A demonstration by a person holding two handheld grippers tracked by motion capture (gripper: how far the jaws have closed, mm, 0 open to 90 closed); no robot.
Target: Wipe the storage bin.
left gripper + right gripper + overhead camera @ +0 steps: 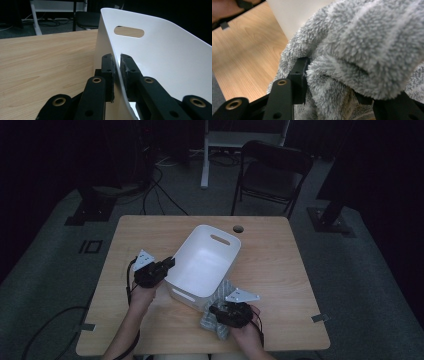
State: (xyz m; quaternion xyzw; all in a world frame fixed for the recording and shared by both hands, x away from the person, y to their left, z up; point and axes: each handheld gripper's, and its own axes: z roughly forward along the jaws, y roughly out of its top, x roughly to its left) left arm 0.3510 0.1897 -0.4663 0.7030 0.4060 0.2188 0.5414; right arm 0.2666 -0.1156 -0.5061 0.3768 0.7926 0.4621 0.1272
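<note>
Two tongs are at work on the wooden surface (280,270), one in each of your hands. Your left tongs (169,263) are clamped on the near left wall of the white bin (205,262); in the left gripper view the thin wall runs up between the two black fingers (108,67), one pad outside and one inside the bin (162,57). The bin stands slantwise near the middle of the surface, with a slot handle in each end wall.

Your right tongs (220,312) are at the grey fluffy towel (220,292), which lies bunched on the surface against the bin's near right corner, close to the front edge. In the right gripper view the towel (352,45) bulges between the jaws; the left finger (298,77) touches the pile, while the other is mostly hidden behind the fleece. The jaws stand partly apart with the cloth between them, and you cannot tell from the pictures whether they press it firmly.

A dark folding chair (272,172) stands beyond the far edge of the surface.
</note>
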